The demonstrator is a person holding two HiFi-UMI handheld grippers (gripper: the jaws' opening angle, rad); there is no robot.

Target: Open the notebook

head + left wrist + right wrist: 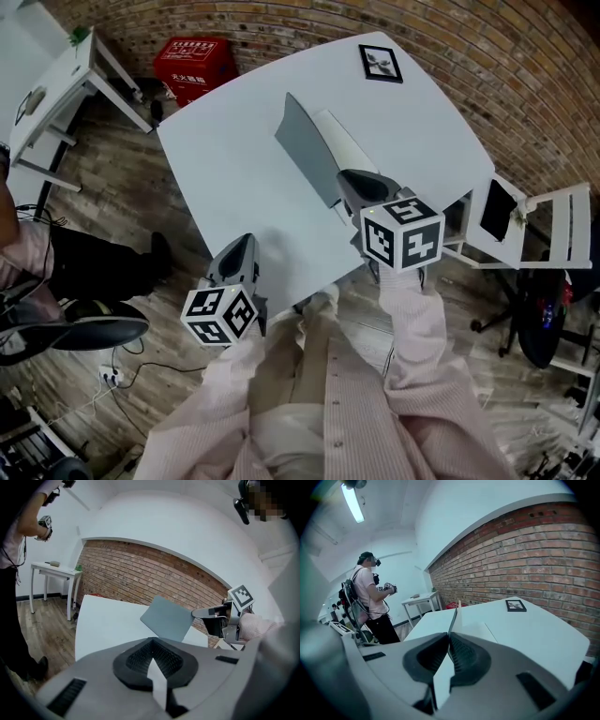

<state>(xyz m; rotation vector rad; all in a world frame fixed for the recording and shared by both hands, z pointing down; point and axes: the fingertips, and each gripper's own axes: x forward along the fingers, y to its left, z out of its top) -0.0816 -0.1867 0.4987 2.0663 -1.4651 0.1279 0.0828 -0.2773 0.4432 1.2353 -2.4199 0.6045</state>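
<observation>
The notebook (309, 150) lies a little right of the middle of the head view, on the white tabletop (234, 178). Its grey cover is raised off the white pages and stands tilted, leaning toward the left of the frame, while the pages lie flat beneath it. In the left gripper view the cover (167, 618) shows as a grey slab slanting up at mid-frame. In the right gripper view it (453, 618) is seen edge-on, as a thin dark line running up from the jaws.

The right gripper (354, 183) sits at the lower right corner of the cover, and its jaws are clenched on the cover's edge, with the dark pads pressed to either side of it (450, 639). The left gripper view shows the same grip from the side (196, 613).

The left gripper (239, 251) hangs at the tabletop's lower edge, lower left of the notebook and well apart from it. Its jaws (151, 645) are closed together with nothing between them.

A small black-framed picture (381, 63) lies flat near the tabletop's upper edge. Beyond the tabletop, a red box (195, 66) stands on the wooden floor by the brick wall (487, 56). A white side table (56, 84) is at upper left and a white chair (553, 225) at right. Another person (370, 602) stands at the left of the right gripper view.
</observation>
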